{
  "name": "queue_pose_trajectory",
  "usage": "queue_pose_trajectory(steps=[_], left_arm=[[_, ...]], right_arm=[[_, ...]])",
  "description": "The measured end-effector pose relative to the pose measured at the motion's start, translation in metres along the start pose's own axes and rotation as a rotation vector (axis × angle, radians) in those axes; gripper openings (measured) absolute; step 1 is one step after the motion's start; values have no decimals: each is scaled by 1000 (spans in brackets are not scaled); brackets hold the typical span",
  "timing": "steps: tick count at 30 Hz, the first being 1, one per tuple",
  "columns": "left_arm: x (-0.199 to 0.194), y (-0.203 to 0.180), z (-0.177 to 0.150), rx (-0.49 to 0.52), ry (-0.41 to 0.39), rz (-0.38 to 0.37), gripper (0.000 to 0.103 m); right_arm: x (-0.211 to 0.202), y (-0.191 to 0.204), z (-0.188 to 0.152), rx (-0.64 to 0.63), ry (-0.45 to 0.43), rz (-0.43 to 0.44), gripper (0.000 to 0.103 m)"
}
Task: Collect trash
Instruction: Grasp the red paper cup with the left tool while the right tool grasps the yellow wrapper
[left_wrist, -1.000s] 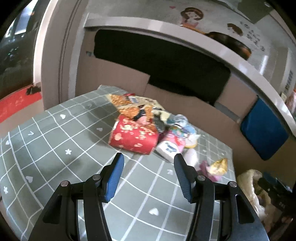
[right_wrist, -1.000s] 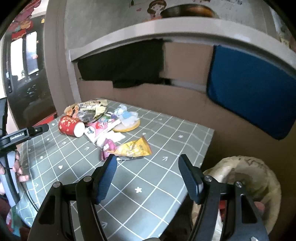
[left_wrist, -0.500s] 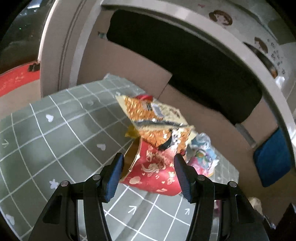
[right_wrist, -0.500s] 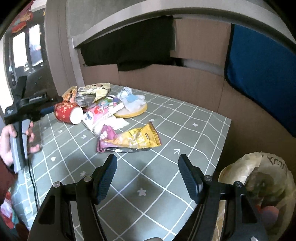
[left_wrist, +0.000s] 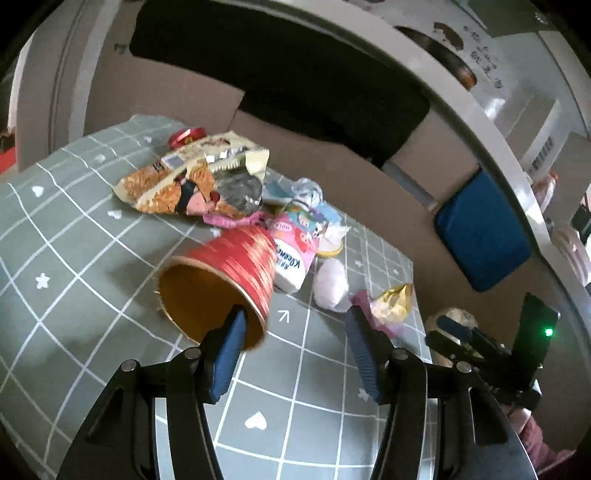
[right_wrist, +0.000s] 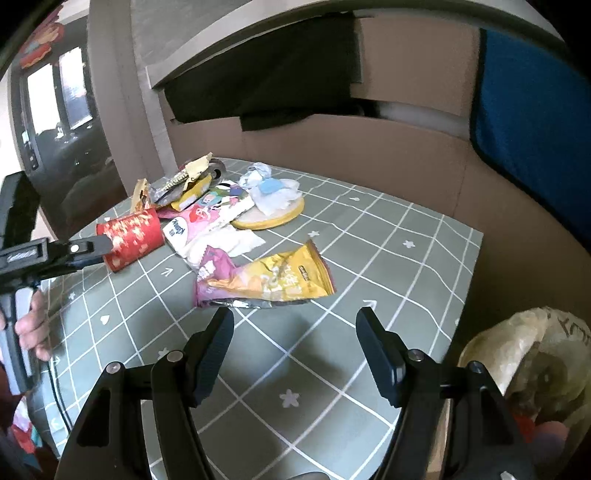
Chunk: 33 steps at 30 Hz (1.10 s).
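Observation:
A red paper cup (left_wrist: 225, 273) lies on its side on the green checked table (left_wrist: 74, 258), its open mouth toward me. My left gripper (left_wrist: 295, 332) is open, its left finger (left_wrist: 231, 339) at the cup's rim. The cup also shows in the right wrist view (right_wrist: 133, 236), where the left gripper (right_wrist: 92, 247) reaches it. A yellow and purple snack bag (right_wrist: 266, 280) lies just beyond my open, empty right gripper (right_wrist: 295, 336). A plastic trash bag (right_wrist: 532, 365) hangs past the table's right edge.
Behind the cup lies a heap of trash: an orange snack bag (left_wrist: 184, 188), a tissue pack (left_wrist: 291, 258), crumpled tissues (right_wrist: 269, 192) on a round yellow lid (right_wrist: 273, 218). A brown bench back (right_wrist: 369, 147) with a blue cushion (right_wrist: 535, 92) stands behind the table.
My left gripper has swung round and moved in on the red cup, now facing its open mouth. My right gripper has come closer to the yellow snack bag.

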<state>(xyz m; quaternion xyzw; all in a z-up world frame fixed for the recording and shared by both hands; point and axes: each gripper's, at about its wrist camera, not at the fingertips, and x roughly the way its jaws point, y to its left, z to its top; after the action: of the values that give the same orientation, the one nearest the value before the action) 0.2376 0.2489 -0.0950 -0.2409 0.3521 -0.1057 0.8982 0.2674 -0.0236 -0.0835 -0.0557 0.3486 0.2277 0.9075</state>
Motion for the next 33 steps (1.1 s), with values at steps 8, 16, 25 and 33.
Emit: queue_pose_trajectory(steps=[8, 16, 25, 33], left_arm=[[-1, 5, 4, -69, -35, 36, 56], [11, 2, -1, -91, -14, 41, 54], [31, -5, 7, -117, -7, 65, 6], [3, -15, 0, -49, -44, 91, 6]], right_arm=[[9, 11, 7, -30, -3, 14, 66], [7, -3, 10, -8, -8, 8, 66], [23, -6, 34, -28, -18, 11, 66], [71, -15, 56, -51, 64, 124, 66]])
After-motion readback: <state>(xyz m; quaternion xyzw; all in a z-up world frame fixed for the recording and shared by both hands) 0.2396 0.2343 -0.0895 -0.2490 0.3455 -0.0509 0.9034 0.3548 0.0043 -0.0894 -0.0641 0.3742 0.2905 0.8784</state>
